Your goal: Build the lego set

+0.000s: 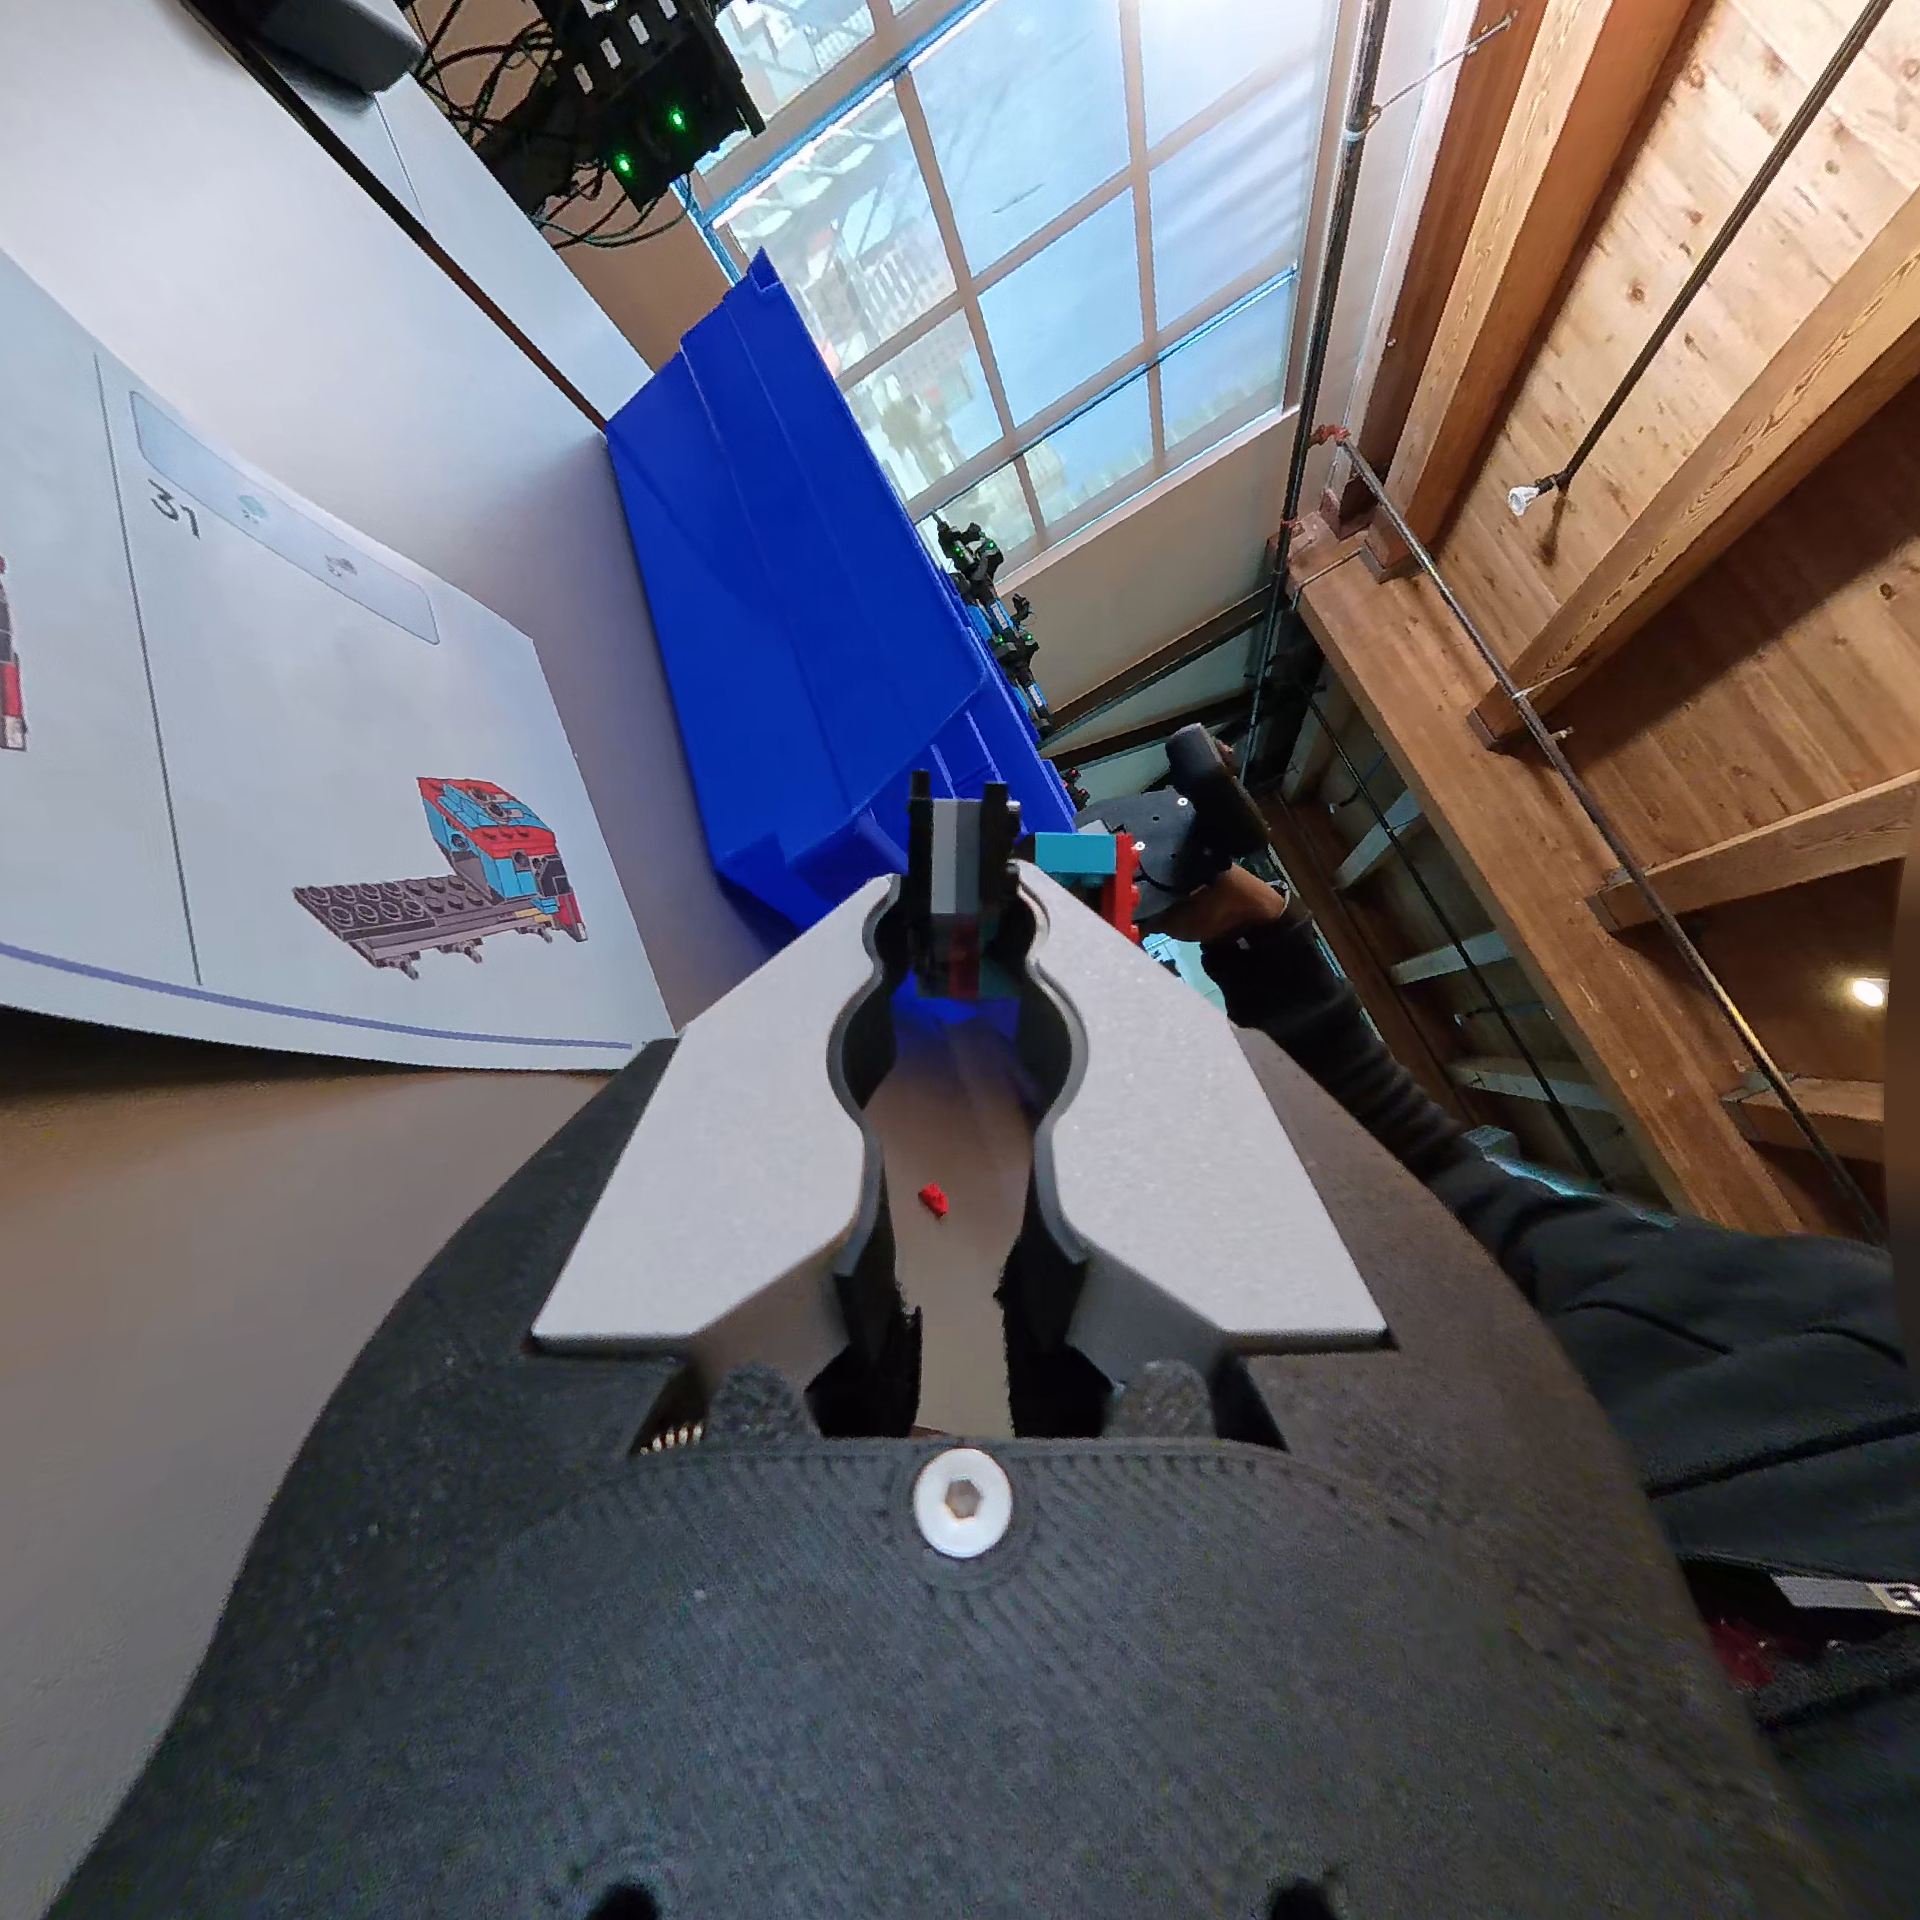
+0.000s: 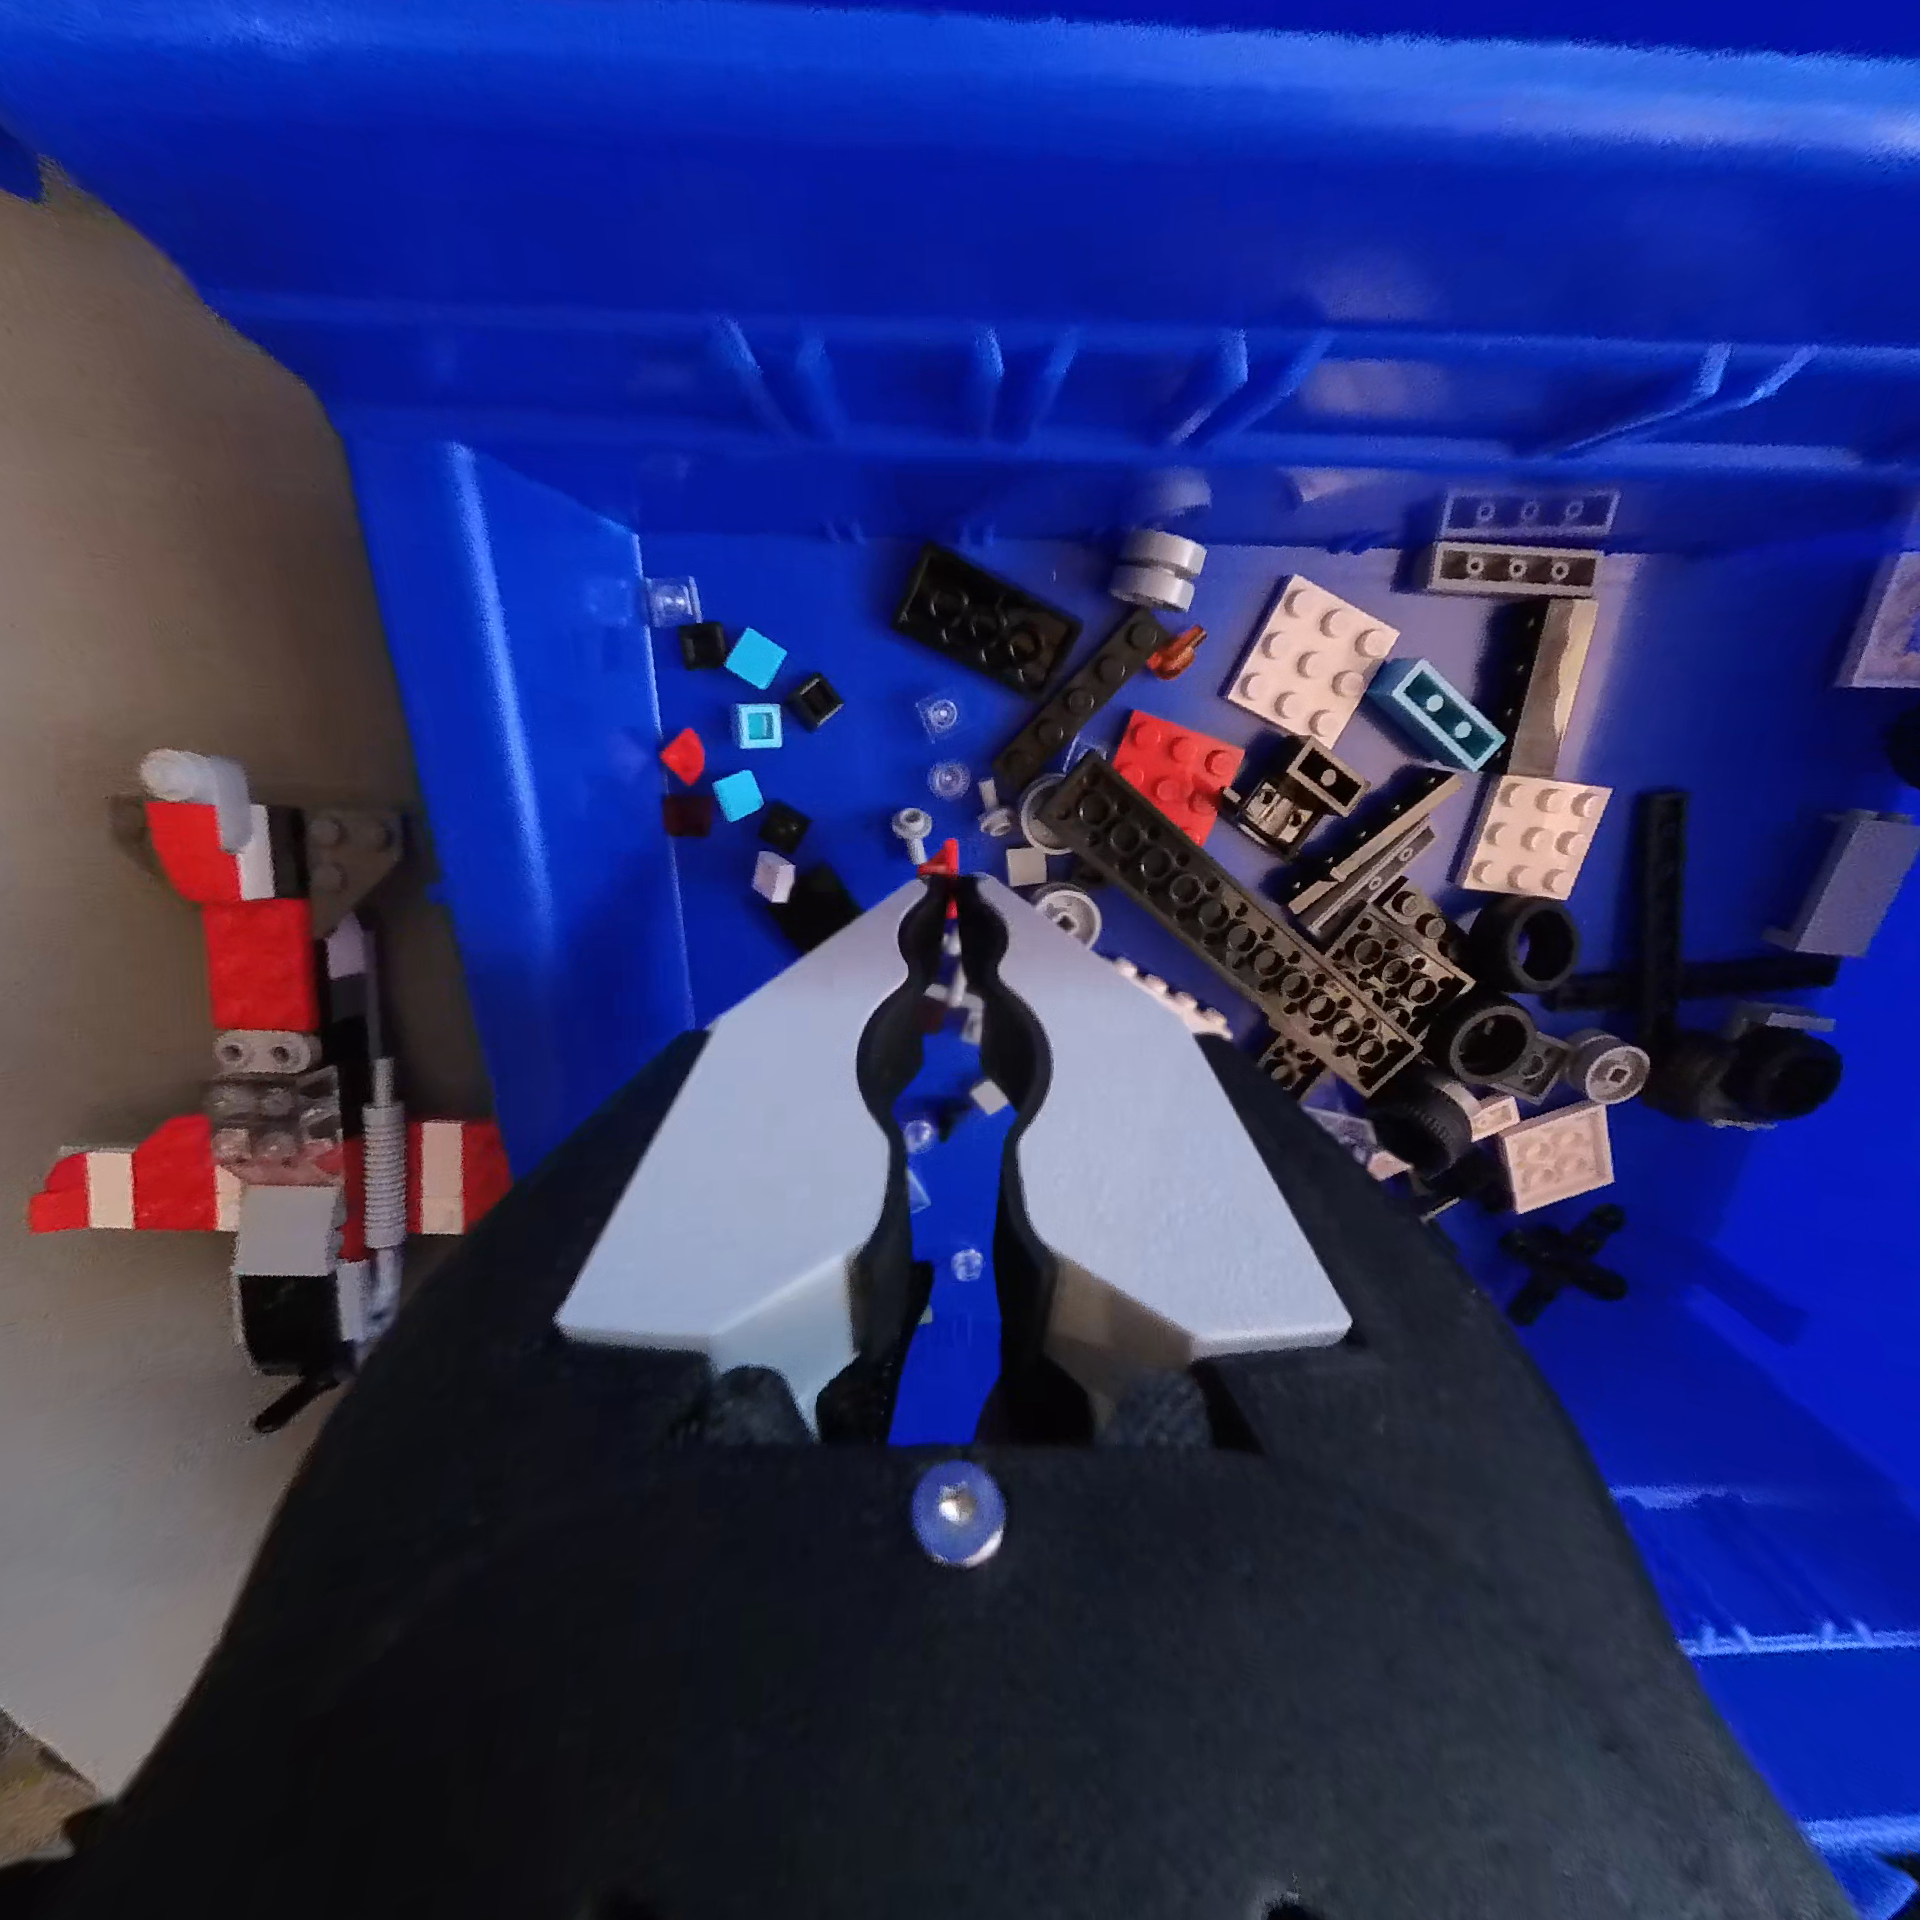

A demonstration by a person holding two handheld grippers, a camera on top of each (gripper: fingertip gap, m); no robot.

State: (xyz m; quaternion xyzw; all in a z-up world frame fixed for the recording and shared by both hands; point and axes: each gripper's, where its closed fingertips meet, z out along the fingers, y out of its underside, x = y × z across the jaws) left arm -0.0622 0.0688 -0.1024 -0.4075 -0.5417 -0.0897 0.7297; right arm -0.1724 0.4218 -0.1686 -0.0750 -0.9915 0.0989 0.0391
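Right hand-held gripper [image 2: 948, 883] pinches red piece [image 2: 941, 858] above bin [image 2: 1039, 395].

My left cam sits rolled sideways, low over the table [image 1: 260, 1247], facing along my fingers toward the bin [image 1: 790, 623], manual [image 1: 312, 727] and windows beyond. My right cam looks steeply down into the bin [image 2: 1039, 208], close above loose bricks [image 2: 1226, 935]. Both views share the bin and some table [image 2: 156, 520].

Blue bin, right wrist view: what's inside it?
The blue bin holds loose Lego pieces: a long black plate, a red plate, white plates, small tiles. The right hand-held gripper covers others.
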